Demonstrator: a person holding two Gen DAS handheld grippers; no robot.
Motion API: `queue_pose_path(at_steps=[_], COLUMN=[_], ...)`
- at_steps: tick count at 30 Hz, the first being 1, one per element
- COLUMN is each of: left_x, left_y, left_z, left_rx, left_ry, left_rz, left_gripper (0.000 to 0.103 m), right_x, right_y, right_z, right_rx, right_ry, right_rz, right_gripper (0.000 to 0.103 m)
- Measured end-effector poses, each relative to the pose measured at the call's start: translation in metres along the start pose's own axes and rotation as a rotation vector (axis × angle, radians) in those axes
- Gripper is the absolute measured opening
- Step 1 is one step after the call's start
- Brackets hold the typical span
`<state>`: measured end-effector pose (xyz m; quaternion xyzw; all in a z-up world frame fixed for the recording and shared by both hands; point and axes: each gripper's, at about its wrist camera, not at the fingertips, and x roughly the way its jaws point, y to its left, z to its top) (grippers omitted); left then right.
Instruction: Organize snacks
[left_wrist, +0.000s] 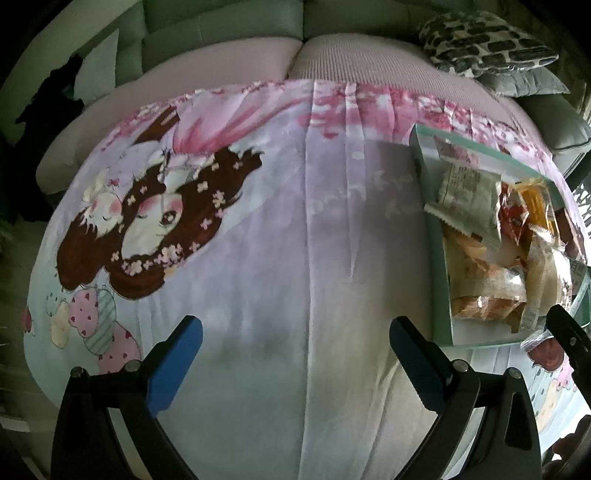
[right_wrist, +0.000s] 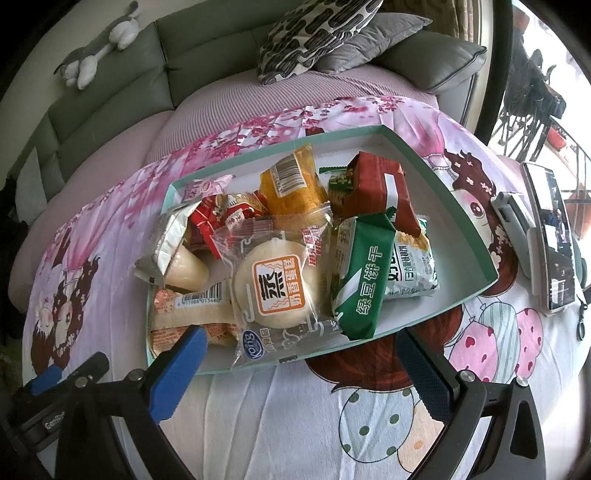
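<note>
The printed cloth (right_wrist: 258, 424) covers the table in front of the sofa (right_wrist: 110, 85). On it, toward your right, sits the shallow teal tray (right_wrist: 476, 236). It holds the snacks in a loose heap: the steamed cake in clear wrap (right_wrist: 275, 286), the green mung-bean biscuit pack (right_wrist: 364, 280), the red packet (right_wrist: 376, 192), the yellow packet (right_wrist: 295, 184), and others beneath.

Your right gripper (right_wrist: 301, 373) hangs at the tray's near edge, jaws spread wide and holding nothing. Your left gripper (left_wrist: 295, 360) hovers over bare cloth well left of the tray, likewise wide and empty.

The heap fits either a tray being filled or a tray due for sorting; the views do not settle which. In either case, take one wrapper at a time by its crimped seam, since the film packs overlap and will drag their neighbours.

The cake's wrapper overhangs the tray's near rim. The lower packets are mostly covered and their print is unreadable. One small red-and-clear packet (left_wrist: 543, 349) lies outside the tray's near corner, partly behind the other gripper. The phone (right_wrist: 554, 236) at far right is distorted by the lens.
</note>
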<state>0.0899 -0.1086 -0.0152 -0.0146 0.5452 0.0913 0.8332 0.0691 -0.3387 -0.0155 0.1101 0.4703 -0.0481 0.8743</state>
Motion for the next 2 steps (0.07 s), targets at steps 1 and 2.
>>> queue_pose_path(at_steps=[1, 2], left_x=[-0.0017, -0.0030], left_y=[0.0000, -0.0005], left_z=[0.0002, 0.0008], left_rx=[0.004, 0.010], left_ry=[-0.011, -0.016], left_rz=[0.001, -0.012], left_gripper=[0.101, 0.101], right_x=[0.0000, 0.0000], right_y=[0.0001, 0.0001], right_z=[0.0009, 0.0010], right_rx=[0.000, 0.000], right_ry=[0.001, 0.001], right_rz=[0.000, -0.001], right_gripper=[0.103, 0.103])
